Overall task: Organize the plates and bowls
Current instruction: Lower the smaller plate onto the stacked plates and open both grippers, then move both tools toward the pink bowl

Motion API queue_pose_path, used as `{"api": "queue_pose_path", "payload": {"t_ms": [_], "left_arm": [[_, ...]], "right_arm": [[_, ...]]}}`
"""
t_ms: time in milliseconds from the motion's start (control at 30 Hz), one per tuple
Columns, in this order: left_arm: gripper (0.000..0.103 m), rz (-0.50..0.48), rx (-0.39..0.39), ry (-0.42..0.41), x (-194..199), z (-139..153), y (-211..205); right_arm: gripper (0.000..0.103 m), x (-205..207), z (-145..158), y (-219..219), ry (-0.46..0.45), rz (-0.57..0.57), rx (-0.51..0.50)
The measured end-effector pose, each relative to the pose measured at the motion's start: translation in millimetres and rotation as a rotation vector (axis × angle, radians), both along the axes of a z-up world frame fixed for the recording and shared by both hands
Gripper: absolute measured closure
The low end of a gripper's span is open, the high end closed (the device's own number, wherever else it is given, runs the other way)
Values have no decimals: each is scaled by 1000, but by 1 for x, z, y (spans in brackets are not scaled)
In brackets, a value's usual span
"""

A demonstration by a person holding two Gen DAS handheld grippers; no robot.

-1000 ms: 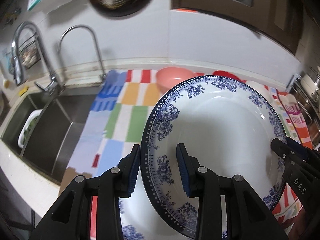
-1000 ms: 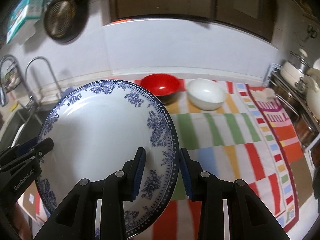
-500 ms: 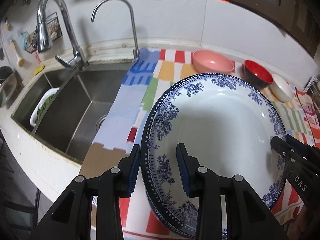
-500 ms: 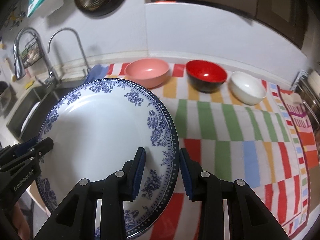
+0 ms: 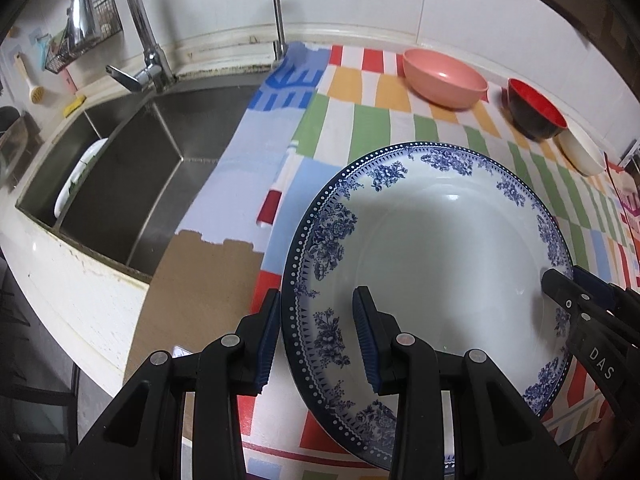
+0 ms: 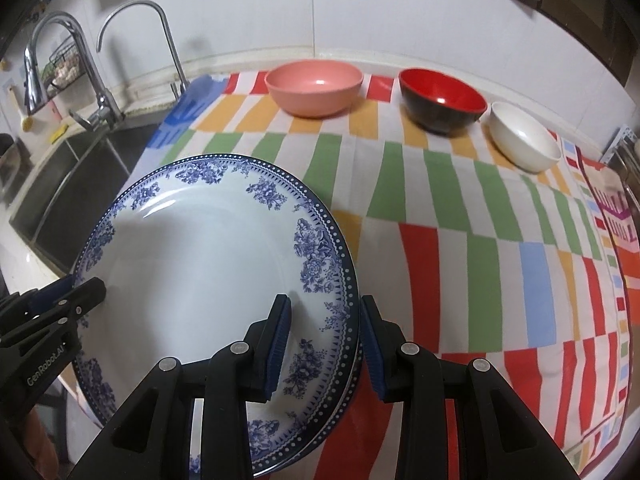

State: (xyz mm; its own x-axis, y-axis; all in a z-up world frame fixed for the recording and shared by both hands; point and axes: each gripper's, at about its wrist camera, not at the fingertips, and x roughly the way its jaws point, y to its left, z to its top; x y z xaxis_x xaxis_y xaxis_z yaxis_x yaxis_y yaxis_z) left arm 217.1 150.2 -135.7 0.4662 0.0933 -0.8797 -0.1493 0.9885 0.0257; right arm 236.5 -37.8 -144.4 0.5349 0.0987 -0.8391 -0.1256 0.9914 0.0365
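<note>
While clamping, both fingers (image 5: 366, 336) grip plate (image 5: 440, 248).

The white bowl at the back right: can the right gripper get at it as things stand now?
Probably not yet. The right gripper is shut on the rim of the blue-patterned plate. The striped cloth toward the white bowl is otherwise bare.

"DAS" on right claw (image 5: 600, 360), seemingly "GenRobot.AI" on left claw (image 6: 44, 368)

The blue-and-white plate (image 5: 440, 248) hides the striped cloth (image 5: 360, 120) beneath (its near rim cut off); the white bowl (image 5: 582, 156) is half hidden behind the red-and-black bowl (image 5: 536, 112).
</note>
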Motion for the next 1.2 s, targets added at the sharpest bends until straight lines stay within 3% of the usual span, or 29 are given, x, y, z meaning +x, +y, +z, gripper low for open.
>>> {"api": "queue_pose_path", "payload": {"t_ms": [667, 833, 1200], "left_arm": [[65, -23, -14, 54, 6, -17, -3], [45, -32, -7, 24, 4, -11, -5], [36, -55, -7, -60, 4, 20, -13]], "right_arm": [[65, 5, -15, 1, 55, -17, -15], [58, 6, -14, 2, 51, -2, -9], [54, 2, 8, -5, -14, -4, 21]]}}
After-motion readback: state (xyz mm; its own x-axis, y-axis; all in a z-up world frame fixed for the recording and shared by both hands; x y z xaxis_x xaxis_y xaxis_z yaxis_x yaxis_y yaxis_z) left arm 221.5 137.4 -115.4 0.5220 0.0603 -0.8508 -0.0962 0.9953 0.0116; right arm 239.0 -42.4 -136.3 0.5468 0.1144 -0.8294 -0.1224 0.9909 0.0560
